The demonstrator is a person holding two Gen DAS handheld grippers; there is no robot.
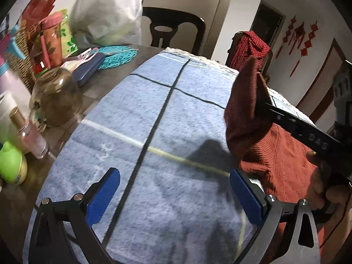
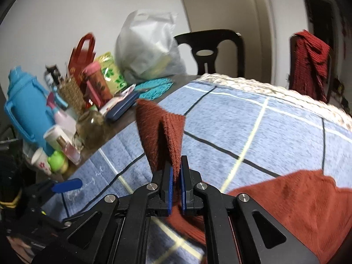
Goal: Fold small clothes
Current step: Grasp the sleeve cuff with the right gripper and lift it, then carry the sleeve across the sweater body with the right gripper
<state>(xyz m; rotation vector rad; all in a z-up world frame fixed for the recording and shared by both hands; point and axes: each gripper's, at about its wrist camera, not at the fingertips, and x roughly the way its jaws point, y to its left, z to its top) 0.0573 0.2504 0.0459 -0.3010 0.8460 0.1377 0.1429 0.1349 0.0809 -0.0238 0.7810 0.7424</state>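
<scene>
1. Clearly, the right claw is clamped on a lifted corner of the rust-red knit garment, whose bulk lies on the blue checked blanket over the surface.
2. The left claw gapes wide, holding nothing, low over bare blanket.
3. The garment lies to the left claw's right, so the right claw is likely the one to carry the fold across.

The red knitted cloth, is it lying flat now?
No. The right gripper pinches one corner of the red knitted cloth and lifts it; the rest lies on the blue blanket.
</scene>
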